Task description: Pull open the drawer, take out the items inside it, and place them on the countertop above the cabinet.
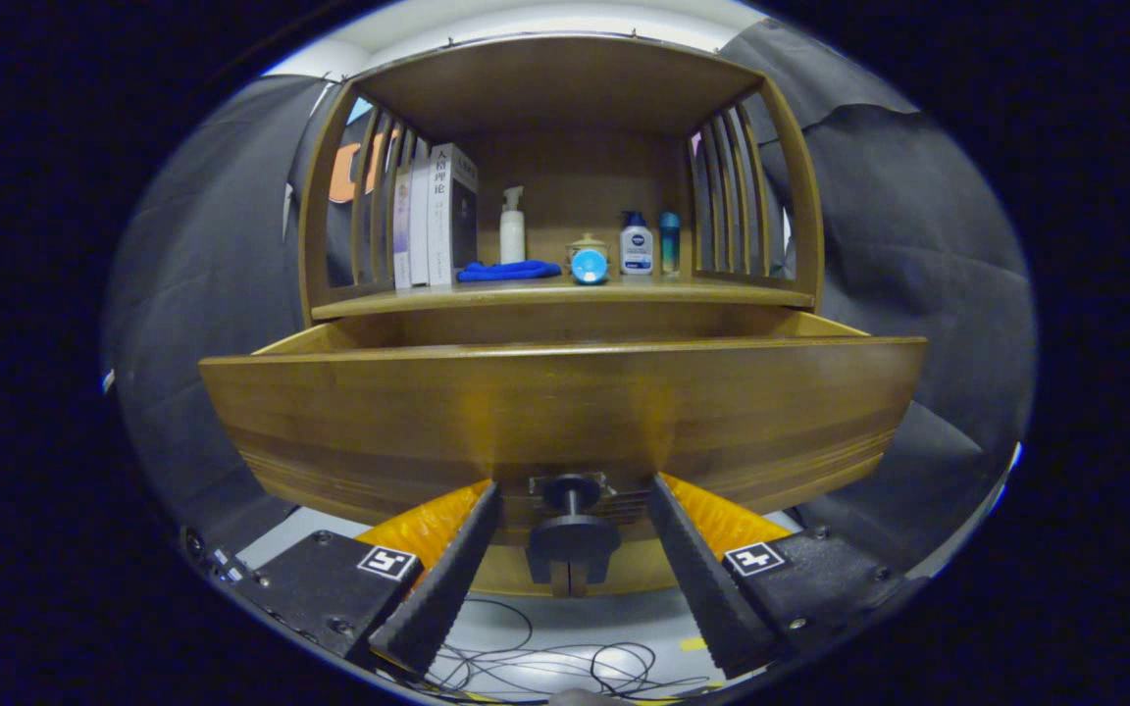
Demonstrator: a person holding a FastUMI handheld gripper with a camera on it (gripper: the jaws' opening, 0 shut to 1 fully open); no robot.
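Between spread fingers [573, 490]: drawer knob [572, 534] (untouched) | drawer [565, 412] pulled out | countertop [565, 294] front edge bare

Three bottles [513, 226], three books [433, 216]

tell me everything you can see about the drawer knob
The drawer knob is a dark, round pull on a short stem, fixed through a small metal plate at the lower middle of the wooden drawer front. It sticks out toward the camera, between the open fingers of the gripper, which stand apart on either side without touching it. The drawer is pulled out.
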